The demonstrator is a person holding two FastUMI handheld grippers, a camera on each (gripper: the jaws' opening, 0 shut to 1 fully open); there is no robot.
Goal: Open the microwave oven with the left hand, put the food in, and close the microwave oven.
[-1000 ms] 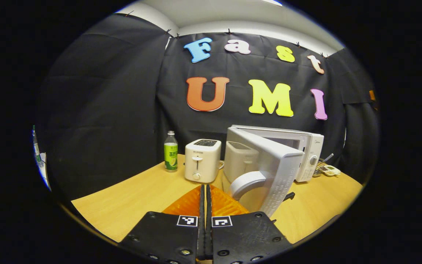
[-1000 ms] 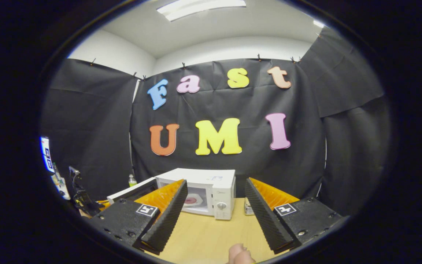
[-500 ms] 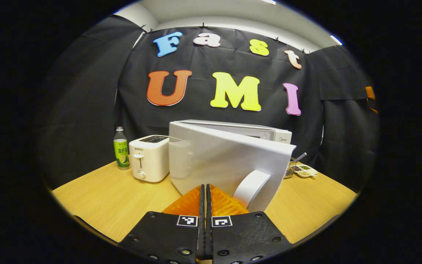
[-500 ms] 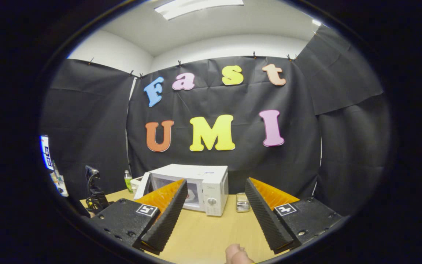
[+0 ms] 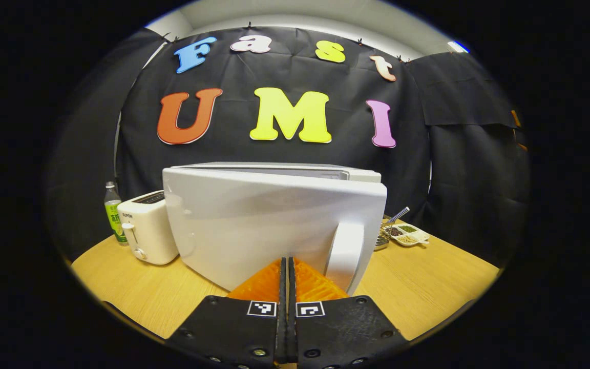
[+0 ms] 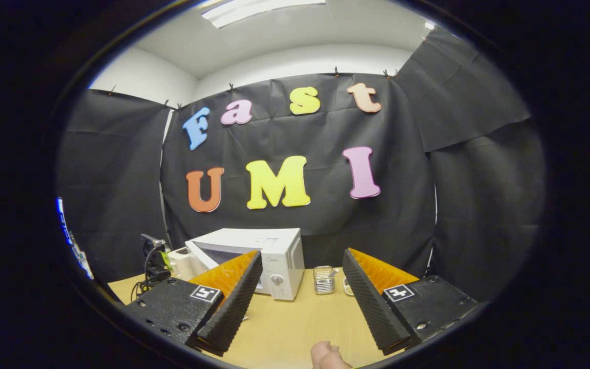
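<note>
Since the earlier frame the microwave door (image 5: 274,225) has swung further toward shut; in the left gripper view it now faces the camera almost flat, where before it stood at a clear angle. In the right gripper view the microwave (image 6: 254,261) sits further left and the door gap looks narrower.

Left gripper view, left to right: bottle (image 5: 114,212) at far left on the tabletop (image 5: 428,282), toaster (image 5: 146,228) just beside it, then the microwave with its door nearly closed, a thin gap showing along the top edge. Door handle (image 5: 345,253) is at the door's right side. Left gripper (image 5: 286,266) sits right in front of the lower door, just left of the handle, jaws pressed together with nothing between them; cannot tell if the tips touch the door. Right of the microwave, a small divided dish (image 5: 406,234) with a utensil sticking out.

Right gripper view, left to right: a dark stand with cables (image 6: 150,261) at far left, toaster partly hidden behind the door, microwave on the far side of the tabletop, small container (image 6: 322,279) just right of it. Right gripper (image 6: 300,297) is well back from the microwave, jaws spread wide, holding nothing. A bit of a hand (image 6: 328,356) shows at the bottom edge. Food is not visible with the door this far closed.
</note>
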